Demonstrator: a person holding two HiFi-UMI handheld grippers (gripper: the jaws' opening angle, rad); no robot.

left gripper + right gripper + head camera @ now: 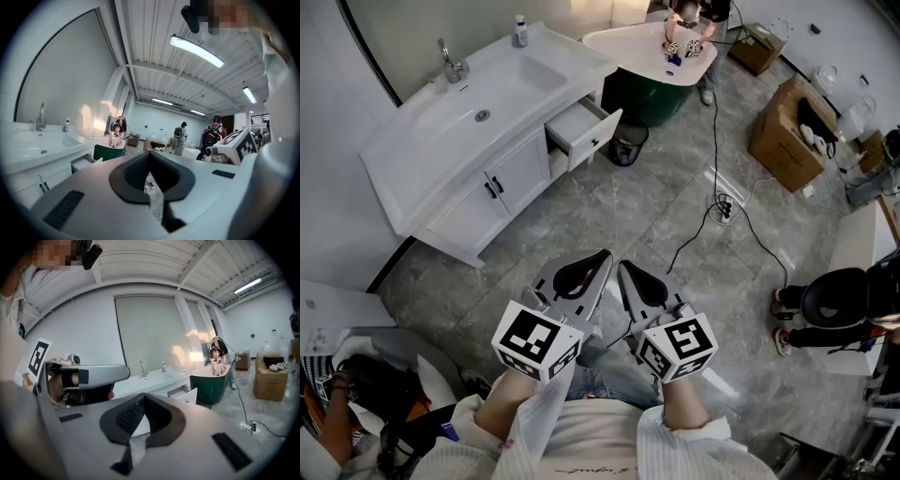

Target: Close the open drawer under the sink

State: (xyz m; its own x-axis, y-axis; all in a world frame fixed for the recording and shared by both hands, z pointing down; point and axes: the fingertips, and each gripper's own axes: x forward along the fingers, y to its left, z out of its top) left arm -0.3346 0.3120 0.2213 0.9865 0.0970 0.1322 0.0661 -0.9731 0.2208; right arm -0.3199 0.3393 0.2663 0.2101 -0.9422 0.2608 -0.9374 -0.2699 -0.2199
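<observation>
Two grippers, left [598, 258] and right [626, 270], hang side by side close to the person's body, well apart from the sink [483, 103]. Each has its fingers pressed together, holding nothing. Closing has not begun; the next move likely calls for walking over and pushing the front in. Farther off, the white drawer [581, 131] juts open under the sink's right-hand end.

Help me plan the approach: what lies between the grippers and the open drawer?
Head view: only bare grey floor between the left gripper, the right gripper and the open drawer; a black cable lies further right.
</observation>
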